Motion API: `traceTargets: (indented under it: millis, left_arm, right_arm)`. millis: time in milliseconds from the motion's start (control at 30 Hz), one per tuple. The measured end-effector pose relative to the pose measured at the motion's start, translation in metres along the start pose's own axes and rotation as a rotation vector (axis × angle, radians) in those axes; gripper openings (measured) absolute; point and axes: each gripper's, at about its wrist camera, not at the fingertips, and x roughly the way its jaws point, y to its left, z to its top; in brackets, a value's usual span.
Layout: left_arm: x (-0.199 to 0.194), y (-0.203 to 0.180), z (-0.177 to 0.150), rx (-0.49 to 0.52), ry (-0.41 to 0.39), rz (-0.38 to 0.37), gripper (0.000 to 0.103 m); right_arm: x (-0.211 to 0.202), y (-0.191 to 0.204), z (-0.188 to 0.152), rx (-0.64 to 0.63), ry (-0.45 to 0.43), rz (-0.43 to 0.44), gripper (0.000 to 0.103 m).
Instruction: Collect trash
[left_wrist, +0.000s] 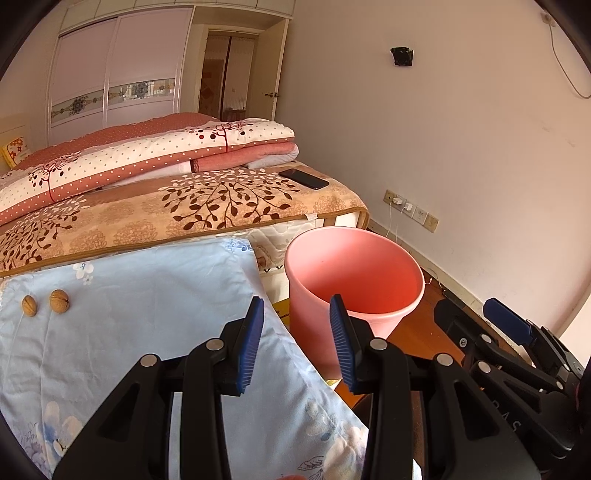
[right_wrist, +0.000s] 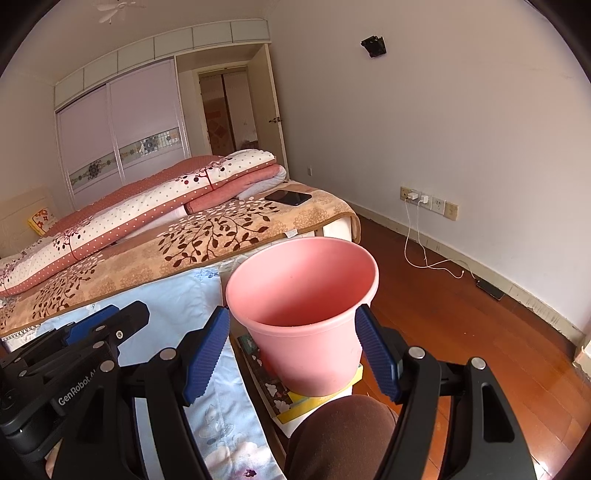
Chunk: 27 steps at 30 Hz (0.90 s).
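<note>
Left tongs (left_wrist: 297, 328) open, right tongs (right_wrist: 295, 345) flanking bucket (right_wrist: 306, 295)

Two walnuts (left_wrist: 44, 302) on sheet (left_wrist: 147, 314), bin (left_wrist: 354, 280) right.

Two walnuts (left_wrist: 59, 301) (left_wrist: 28, 305) — tan, ridged, whole — lay side by side, apart, on the pale blue floral sheet (left_wrist: 155, 295). A pink plastic bin (left_wrist: 354, 280) stood upright and open-mouthed just beside the sheet's edge — well apart from the nuts.

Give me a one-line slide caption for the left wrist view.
Left gripper, jaws open, hovers between two walnuts on the blue sheet and the pink bin.
</note>
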Motion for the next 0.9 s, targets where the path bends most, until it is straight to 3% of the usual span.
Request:
traceTargets:
  millis: [400,900]
  left_arm:
    - [-0.021,-0.004,-0.008,0.004,-0.022,-0.002,0.037]
    - [-0.030,-0.004,-0.010,-0.003,-0.035,-0.007,0.037]
  right_arm:
    - [-0.029,-0.003,-0.009,-0.002,-0.035,-0.003,0.069]
    - [-0.034,0.001,-0.010,-0.019,-0.041,-0.002,0.069]
